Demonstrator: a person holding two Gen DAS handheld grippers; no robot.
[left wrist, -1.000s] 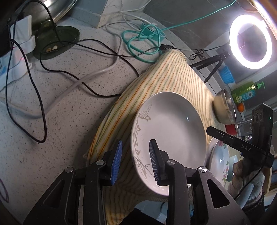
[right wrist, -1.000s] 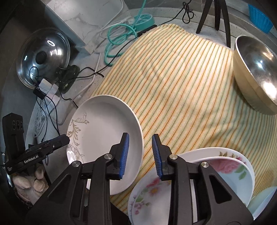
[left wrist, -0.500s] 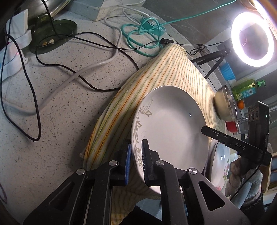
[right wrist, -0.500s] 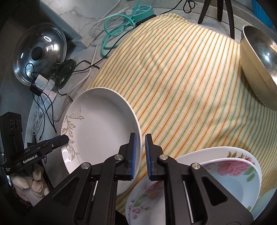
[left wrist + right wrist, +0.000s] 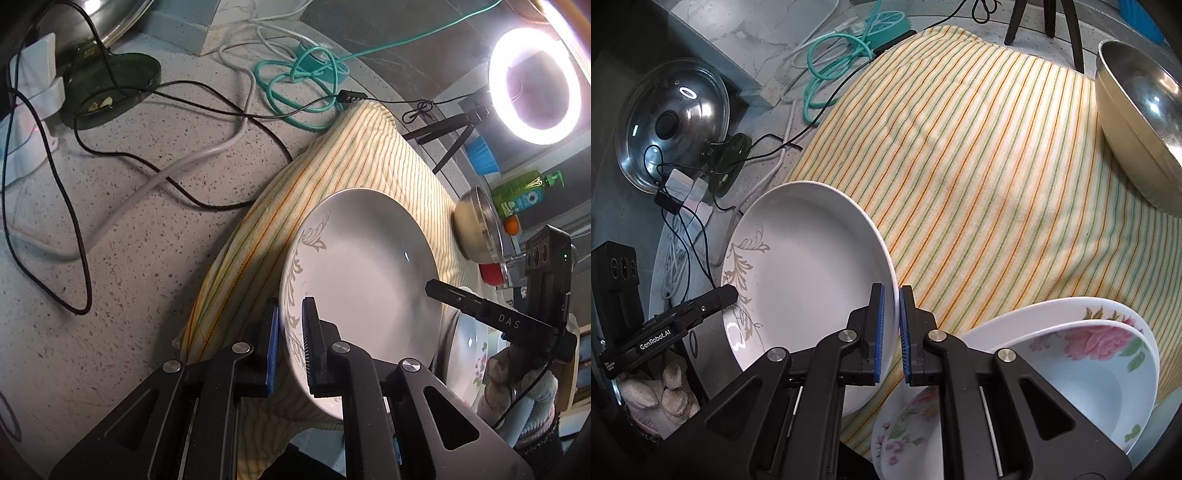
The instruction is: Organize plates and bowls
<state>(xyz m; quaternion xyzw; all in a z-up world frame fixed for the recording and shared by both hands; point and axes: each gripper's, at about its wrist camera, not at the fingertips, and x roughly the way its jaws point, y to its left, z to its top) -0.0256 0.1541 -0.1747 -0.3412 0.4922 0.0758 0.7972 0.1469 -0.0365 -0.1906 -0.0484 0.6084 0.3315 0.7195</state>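
A white plate with a grey leaf pattern (image 5: 369,273) is held tilted above the striped cloth (image 5: 343,162). My left gripper (image 5: 290,332) is shut on its near left rim. My right gripper (image 5: 891,317) is shut on the opposite rim of the same plate (image 5: 809,280). The right gripper also shows in the left wrist view (image 5: 476,306), and the left gripper in the right wrist view (image 5: 683,321). Floral plates and a floral bowl (image 5: 1082,362) are stacked at the lower right of the right wrist view. A steel bowl (image 5: 1141,122) sits on the cloth's far right.
Black, white and teal cables (image 5: 207,122) sprawl over the speckled counter (image 5: 110,258). A glass pot lid (image 5: 672,122) leans at the left. A ring light on a tripod (image 5: 535,85), a green bottle (image 5: 524,192) and a blue cup (image 5: 480,155) stand behind the cloth.
Both grippers have closed from open onto opposite rims of the white leaf-pattern plate. The plate now sits tilted between them.
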